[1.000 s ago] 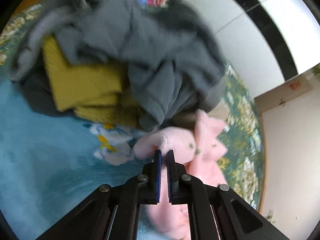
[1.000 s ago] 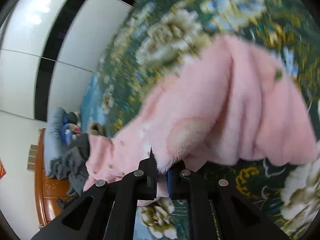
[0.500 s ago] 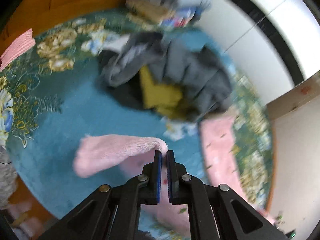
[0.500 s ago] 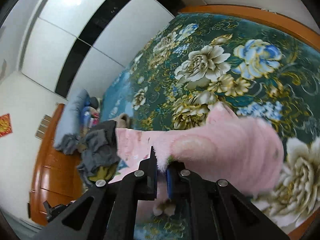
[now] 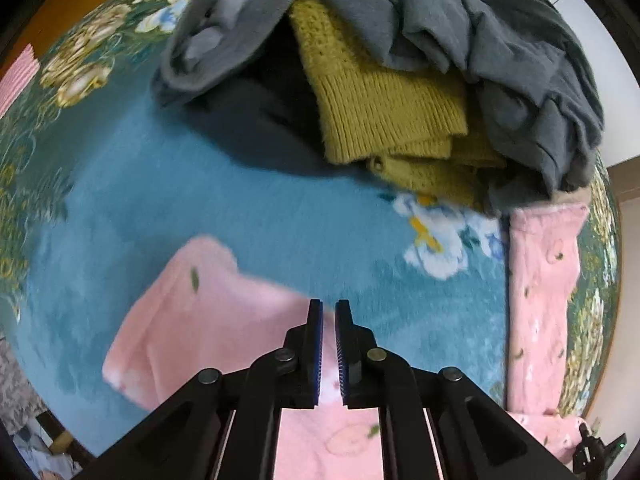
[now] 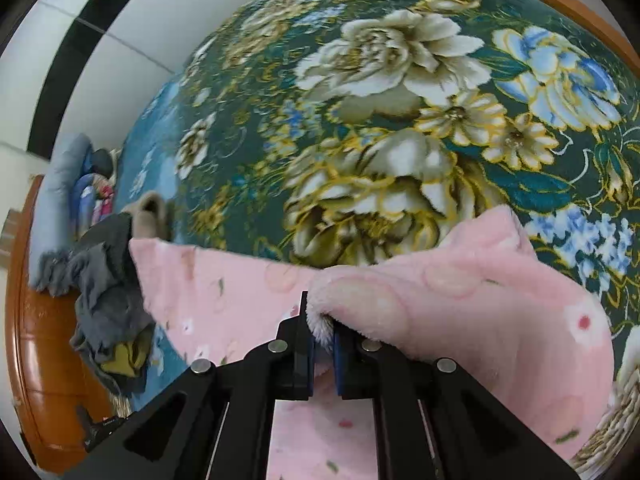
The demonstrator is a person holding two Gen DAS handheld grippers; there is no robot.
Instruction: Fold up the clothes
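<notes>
A fluffy pink garment with small flower prints lies spread on the blue floral bedspread. One flat part of it is under my left gripper. Another strip runs along the right. The left jaws stand a narrow gap apart with no cloth visibly between them. In the right wrist view my right gripper is shut on a raised fold of the pink garment, which drapes away to both sides over the bedspread.
A heap of unfolded clothes lies beyond the left gripper: a grey garment over a mustard knitted sweater. The same heap is at the far left for the right gripper, by a blue-grey pillow and the wooden bed frame.
The left gripper came down near the bed; the pink cloth it pinched now lies flat beneath it and the jaws have parted slightly. The right gripper keeps its fold, lower and flatter.
</notes>
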